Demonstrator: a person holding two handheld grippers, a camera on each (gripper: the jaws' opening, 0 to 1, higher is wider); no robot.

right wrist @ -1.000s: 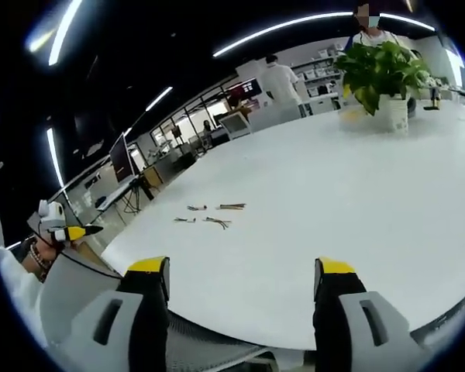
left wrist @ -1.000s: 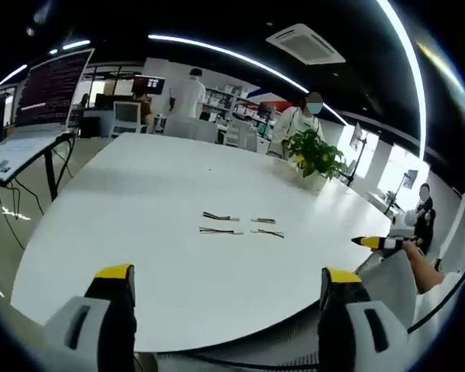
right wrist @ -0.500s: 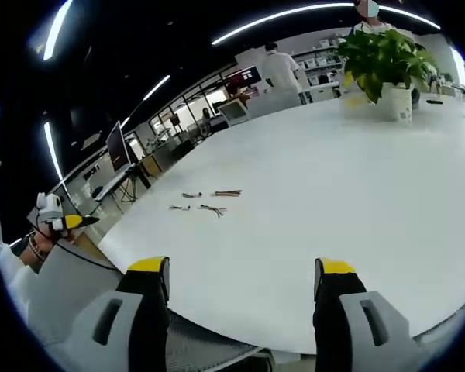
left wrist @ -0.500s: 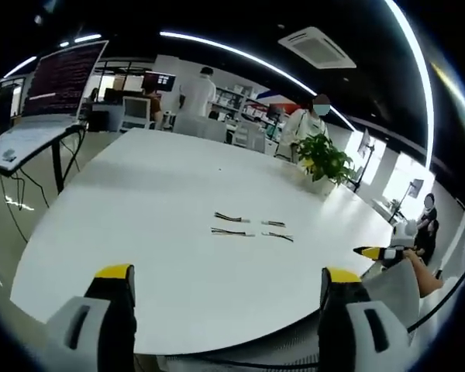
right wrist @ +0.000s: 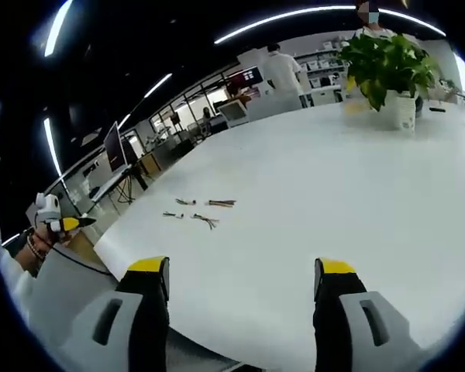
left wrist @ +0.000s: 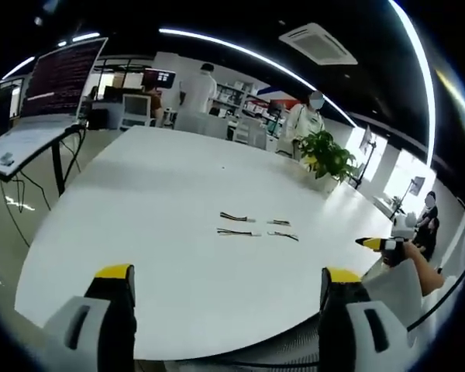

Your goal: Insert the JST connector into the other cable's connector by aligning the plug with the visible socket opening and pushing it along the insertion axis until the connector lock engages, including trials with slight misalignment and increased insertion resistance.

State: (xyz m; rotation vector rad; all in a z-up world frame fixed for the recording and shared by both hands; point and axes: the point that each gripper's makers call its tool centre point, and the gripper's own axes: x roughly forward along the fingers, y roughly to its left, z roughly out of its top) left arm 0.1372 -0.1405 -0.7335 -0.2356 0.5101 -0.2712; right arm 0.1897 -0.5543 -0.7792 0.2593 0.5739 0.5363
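Long ceiling light strips and bright windows light the room evenly, leaving the white table bright with only faint shadows. Fisheye distortion bends the table's edges and the light strips into curves, and the background is soft and low in detail.

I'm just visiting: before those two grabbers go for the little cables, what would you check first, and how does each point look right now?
1. Cables lie on the white table, apart from each other: ok.
2. Left gripper open, nothing between its fingers: ok.
3. Right gripper open, nothing held: ok.
4. Bare table between grippers and cables: ok.
5. Potted plant stands far from the cables: ok.
6. Which cable end is plug or socket: cannot tell, too small.
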